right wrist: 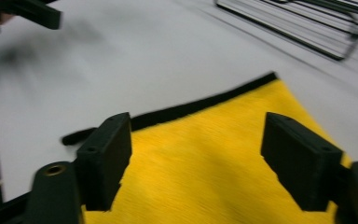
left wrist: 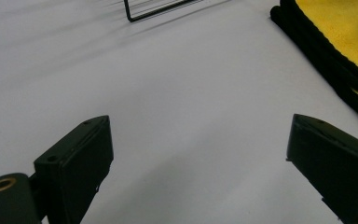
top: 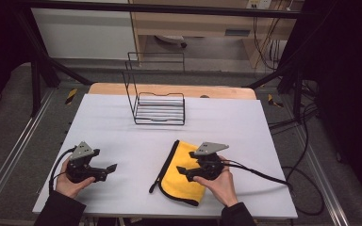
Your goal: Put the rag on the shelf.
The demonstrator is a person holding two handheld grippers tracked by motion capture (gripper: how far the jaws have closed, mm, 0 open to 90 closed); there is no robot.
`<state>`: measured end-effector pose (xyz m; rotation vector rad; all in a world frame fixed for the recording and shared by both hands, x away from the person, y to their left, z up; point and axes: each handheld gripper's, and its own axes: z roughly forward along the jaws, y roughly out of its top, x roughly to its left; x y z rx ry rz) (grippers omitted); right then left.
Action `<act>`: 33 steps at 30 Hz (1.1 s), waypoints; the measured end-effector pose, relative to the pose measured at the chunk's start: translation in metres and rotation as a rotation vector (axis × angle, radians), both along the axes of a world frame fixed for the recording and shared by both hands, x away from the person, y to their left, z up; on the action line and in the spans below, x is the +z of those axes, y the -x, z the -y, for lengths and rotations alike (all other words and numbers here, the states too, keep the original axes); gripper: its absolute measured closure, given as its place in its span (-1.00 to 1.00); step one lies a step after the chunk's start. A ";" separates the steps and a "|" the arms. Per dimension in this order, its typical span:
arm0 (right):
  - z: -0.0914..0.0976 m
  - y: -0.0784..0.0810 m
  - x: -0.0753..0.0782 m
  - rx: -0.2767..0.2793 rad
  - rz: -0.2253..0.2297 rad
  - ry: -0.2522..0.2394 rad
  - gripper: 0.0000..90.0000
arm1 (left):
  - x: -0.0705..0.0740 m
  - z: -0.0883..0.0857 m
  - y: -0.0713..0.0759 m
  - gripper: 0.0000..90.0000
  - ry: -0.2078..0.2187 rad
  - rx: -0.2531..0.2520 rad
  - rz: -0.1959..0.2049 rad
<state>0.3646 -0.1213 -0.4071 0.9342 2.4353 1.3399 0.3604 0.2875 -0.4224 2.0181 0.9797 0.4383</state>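
Left gripper [top: 107,170] held low in left hand [top: 70,181], jaws wide apart, nothing between. Right gripper [top: 183,172] in right hand [top: 221,184], jaws apart, pointing toward left gripper.

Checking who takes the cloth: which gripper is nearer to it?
Right. The right gripper hangs open over the cloth; the left gripper is open beside it, apart, above bare table.

A black wire rack [top: 159,107] stands on the white table [top: 245,136], near its far edge.
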 end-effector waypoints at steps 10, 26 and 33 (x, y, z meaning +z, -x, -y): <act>0.056 -0.020 -0.013 -0.135 -0.058 0.023 -0.81 | 0.000 0.020 -0.005 -0.84 -0.024 -0.026 -0.017; 0.097 -0.017 -0.029 -0.249 -0.049 -0.010 -0.93 | 0.012 0.098 -0.027 -0.84 -0.056 -0.104 -0.017; 0.100 -0.014 -0.030 -0.254 -0.044 -0.001 -0.94 | 0.014 0.128 -0.041 -0.84 -0.059 -0.110 -0.028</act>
